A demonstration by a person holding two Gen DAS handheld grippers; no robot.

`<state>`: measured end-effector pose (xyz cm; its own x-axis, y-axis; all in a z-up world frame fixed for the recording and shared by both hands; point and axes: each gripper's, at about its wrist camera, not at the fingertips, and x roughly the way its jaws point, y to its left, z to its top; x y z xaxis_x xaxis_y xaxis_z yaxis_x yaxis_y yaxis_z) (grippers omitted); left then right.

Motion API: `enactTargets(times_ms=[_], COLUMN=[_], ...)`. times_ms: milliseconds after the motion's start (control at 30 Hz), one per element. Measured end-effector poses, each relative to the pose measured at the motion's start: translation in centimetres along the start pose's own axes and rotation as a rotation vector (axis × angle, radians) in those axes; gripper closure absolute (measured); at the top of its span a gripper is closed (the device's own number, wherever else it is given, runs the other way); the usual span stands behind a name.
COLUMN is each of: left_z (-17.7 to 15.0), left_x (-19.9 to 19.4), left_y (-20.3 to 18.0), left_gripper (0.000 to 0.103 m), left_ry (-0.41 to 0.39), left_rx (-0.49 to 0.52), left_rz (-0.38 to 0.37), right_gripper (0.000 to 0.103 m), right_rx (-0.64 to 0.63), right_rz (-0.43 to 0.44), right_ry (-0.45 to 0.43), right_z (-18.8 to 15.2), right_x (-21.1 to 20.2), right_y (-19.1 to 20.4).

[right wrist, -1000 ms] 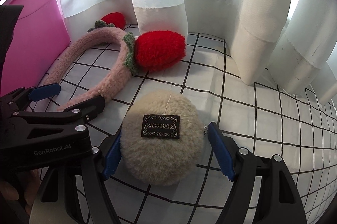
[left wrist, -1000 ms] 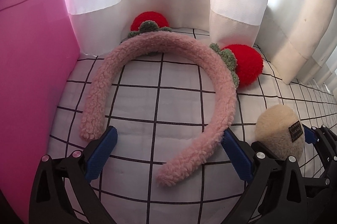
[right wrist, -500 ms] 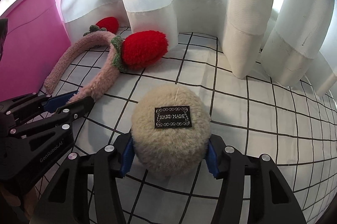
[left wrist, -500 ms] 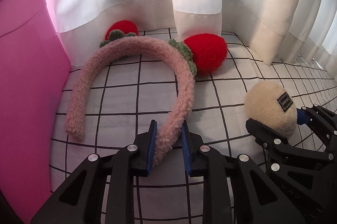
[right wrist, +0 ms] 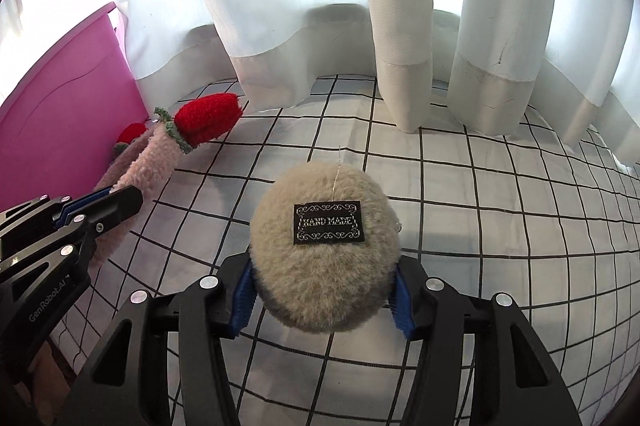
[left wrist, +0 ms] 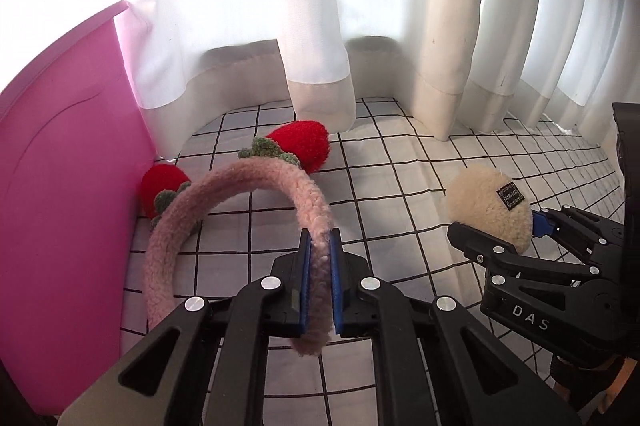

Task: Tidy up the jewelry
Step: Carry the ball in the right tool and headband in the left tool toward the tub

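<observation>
A fuzzy pink headband (left wrist: 256, 186) with two red strawberry pompoms (left wrist: 300, 142) is clamped at one end by my left gripper (left wrist: 319, 286), which is shut on it and holds it lifted and tilted off the checked cloth. It also shows in the right wrist view (right wrist: 152, 162). My right gripper (right wrist: 322, 300) is shut on a round beige fluffy pompom (right wrist: 324, 258) with a black "HAND MADE" label, held above the cloth. The pompom also shows in the left wrist view (left wrist: 488, 210), to the right of the headband.
A pink box (left wrist: 60, 226) stands at the left, close to the headband. White curtains (left wrist: 320, 26) hang along the back. A white cloth with a black grid (right wrist: 500, 226) covers the surface.
Both grippers closed, the left on the headband's end and the right on the beige pompom. Both have since lifted their items up off the cloth and drawn back.
</observation>
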<state>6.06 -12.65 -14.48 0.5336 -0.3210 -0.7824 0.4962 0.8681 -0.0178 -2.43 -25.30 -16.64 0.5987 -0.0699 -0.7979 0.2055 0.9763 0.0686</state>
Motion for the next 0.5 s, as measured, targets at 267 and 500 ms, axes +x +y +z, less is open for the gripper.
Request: enactTargets(times_ms=[267,500], left_z=[0.1,0.3], left_x=[-4.9,-10.0], left_y=[0.5,1.0], left_gripper=[0.094,0.094], left_ry=[-0.053,-0.124], left_rx=[-0.045,-0.073], left_rz=[-0.062,-0.083], right_gripper=[0.050,0.050], right_rx=[0.008,0.004], right_rz=[0.002,0.016], right_ry=[-0.040,-0.102], right_z=[-0.1,0.2], right_x=[-4.3,-9.0], right_y=[1.3,1.9])
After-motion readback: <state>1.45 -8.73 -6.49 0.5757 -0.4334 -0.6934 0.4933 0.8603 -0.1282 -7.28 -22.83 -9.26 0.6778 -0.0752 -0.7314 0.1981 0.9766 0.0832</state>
